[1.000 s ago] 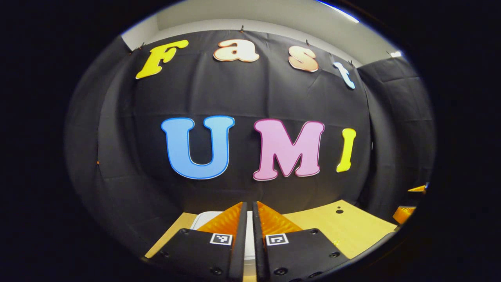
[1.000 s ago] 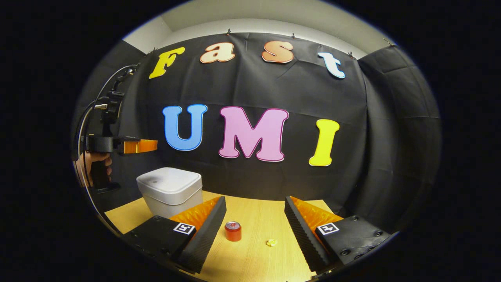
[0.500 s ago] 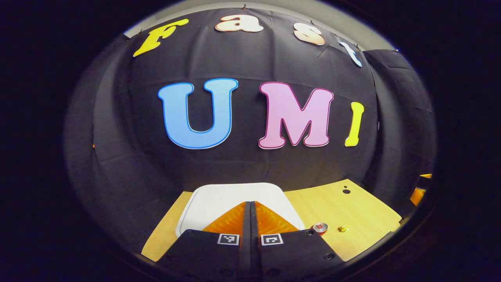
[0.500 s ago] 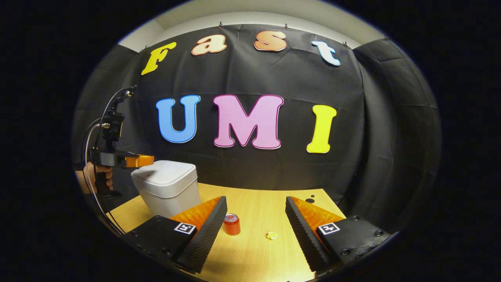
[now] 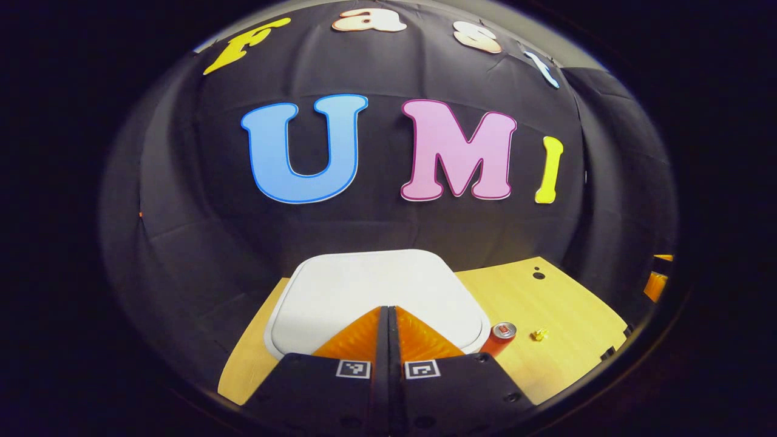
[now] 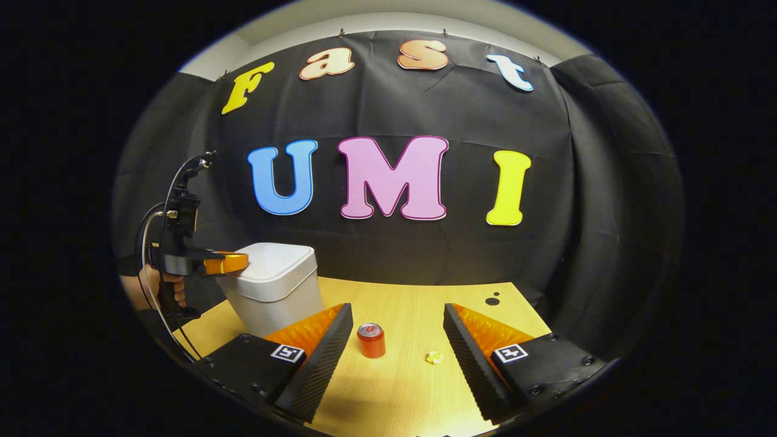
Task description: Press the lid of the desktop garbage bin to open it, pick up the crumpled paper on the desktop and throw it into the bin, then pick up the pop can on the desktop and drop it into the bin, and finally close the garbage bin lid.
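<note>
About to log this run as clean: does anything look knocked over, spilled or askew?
Nothing stands out. The bin sits square with its lid shut, the pop can stands upright, and the crumpled paper lies beside it on the desktop.

Both grippers [image 5: 388,312] [image 6: 397,309] have black screwed bodies, ridged fingers and 2 square markers.

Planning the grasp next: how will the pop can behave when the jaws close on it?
The pop can stands upright on the table, so a high push might tip it. Its round wall could roll once down. It looks small, likely light and dentable.
</note>
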`<state>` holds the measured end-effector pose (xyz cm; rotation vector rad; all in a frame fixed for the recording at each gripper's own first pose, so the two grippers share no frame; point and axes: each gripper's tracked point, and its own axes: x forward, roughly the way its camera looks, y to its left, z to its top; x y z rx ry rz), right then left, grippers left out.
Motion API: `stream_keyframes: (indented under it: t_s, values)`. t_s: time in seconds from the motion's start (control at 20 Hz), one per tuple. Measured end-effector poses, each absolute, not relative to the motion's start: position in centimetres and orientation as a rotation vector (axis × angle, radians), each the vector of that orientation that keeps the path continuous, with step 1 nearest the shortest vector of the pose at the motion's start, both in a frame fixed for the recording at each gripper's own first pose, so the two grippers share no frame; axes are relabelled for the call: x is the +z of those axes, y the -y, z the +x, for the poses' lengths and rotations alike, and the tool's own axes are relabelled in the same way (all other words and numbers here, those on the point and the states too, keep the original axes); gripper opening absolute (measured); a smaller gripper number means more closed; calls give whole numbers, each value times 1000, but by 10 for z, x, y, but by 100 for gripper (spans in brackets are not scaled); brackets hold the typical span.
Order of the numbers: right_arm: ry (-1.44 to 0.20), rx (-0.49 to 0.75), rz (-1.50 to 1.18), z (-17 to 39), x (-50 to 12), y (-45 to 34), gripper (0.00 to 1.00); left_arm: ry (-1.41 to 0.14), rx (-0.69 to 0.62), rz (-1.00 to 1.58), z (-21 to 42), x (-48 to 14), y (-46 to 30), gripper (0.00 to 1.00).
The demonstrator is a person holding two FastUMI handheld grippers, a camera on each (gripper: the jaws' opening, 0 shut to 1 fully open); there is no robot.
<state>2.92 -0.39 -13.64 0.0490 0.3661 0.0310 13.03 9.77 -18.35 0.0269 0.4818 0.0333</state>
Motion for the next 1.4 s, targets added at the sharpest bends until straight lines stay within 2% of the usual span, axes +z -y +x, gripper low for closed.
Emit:
stream_keyframes:
  t_s: [0.2, 0.25, 0.45, 0.85, 1.15, 1.25, 1.3, 1.4]
  values:
    - [-377, 35, 52, 22, -141, -2, 97, -514, 9, -5, 129, -187, -97, 7]
    - [-378, 38, 53, 20, -140, -3, 97, -518, 5, 9, 129, -186, -96, 5]
    - [-371, 36, 64, 15, -136, -6, 97, -486, 2, 82, 134, -168, -94, 6]
    - [-291, 49, 66, 30, -104, -15, 97, -280, 1, 14, 140, -60, -78, 6]
    - [-262, 51, 64, 35, -90, -17, 96, -166, -30, 32, 102, -7, -51, 7]
    - [-267, 53, 55, 36, -91, -16, 97, -152, -80, 19, 87, -2, -27, 8]
    - [-271, 53, 53, 36, -92, -16, 97, -153, -119, 8, 79, -1, -12, 10]
    - [-272, 51, 48, 37, -93, -14, 96, -149, -160, 6, 67, -2, 4, 55]
